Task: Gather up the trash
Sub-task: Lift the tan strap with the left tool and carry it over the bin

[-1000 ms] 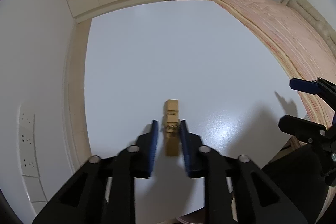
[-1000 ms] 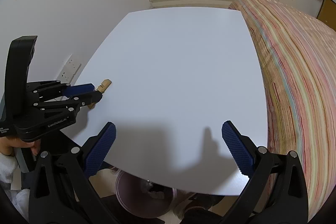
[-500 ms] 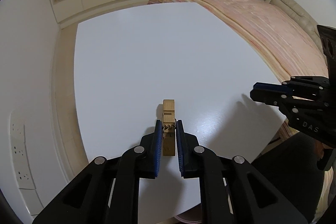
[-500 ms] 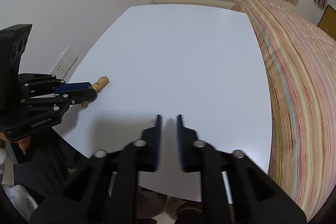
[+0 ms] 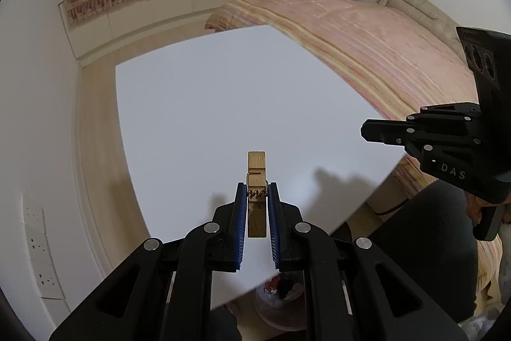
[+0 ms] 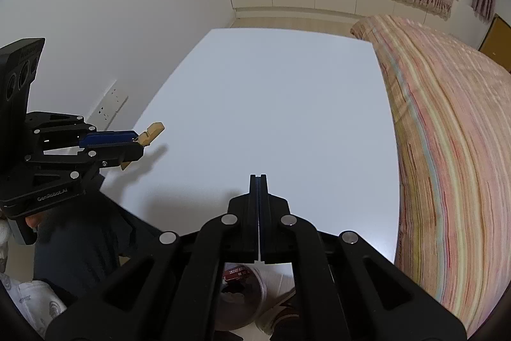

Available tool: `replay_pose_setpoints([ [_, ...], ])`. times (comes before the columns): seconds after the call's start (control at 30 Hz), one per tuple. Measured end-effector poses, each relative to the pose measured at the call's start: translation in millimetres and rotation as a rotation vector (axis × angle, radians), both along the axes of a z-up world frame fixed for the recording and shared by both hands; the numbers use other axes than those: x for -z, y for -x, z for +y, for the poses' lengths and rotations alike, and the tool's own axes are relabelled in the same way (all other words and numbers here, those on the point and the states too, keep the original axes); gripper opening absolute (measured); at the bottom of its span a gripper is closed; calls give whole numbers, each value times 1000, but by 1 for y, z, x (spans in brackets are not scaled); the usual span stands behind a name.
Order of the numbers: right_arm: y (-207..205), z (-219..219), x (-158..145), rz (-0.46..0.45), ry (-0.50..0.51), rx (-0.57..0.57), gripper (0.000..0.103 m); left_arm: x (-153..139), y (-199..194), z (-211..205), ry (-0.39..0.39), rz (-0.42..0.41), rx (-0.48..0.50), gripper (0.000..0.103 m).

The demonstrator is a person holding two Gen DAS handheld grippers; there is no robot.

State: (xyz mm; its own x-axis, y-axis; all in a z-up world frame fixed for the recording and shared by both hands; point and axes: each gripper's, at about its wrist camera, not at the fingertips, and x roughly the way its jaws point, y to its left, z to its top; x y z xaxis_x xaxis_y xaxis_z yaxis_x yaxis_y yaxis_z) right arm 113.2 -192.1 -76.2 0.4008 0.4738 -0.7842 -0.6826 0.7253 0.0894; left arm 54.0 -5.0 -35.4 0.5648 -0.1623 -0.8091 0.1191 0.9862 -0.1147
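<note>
left wrist view: our left gripper (image 5: 257,197) clamps the clothespin (image 5: 256,181) above the table (image 5: 207,117) for binning; right gripper (image 6: 258,181) closed, empty.

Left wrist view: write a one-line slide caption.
Left gripper clamps a wooden clothespin above the white table; right gripper alongside, shut and empty.
</note>
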Motion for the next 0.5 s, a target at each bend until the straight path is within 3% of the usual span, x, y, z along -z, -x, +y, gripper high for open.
replay_pose_setpoints([
  [0.5, 81, -31, -27, -48, -45, -19, 0, -30, 71, -28, 7, -51, 86, 12],
])
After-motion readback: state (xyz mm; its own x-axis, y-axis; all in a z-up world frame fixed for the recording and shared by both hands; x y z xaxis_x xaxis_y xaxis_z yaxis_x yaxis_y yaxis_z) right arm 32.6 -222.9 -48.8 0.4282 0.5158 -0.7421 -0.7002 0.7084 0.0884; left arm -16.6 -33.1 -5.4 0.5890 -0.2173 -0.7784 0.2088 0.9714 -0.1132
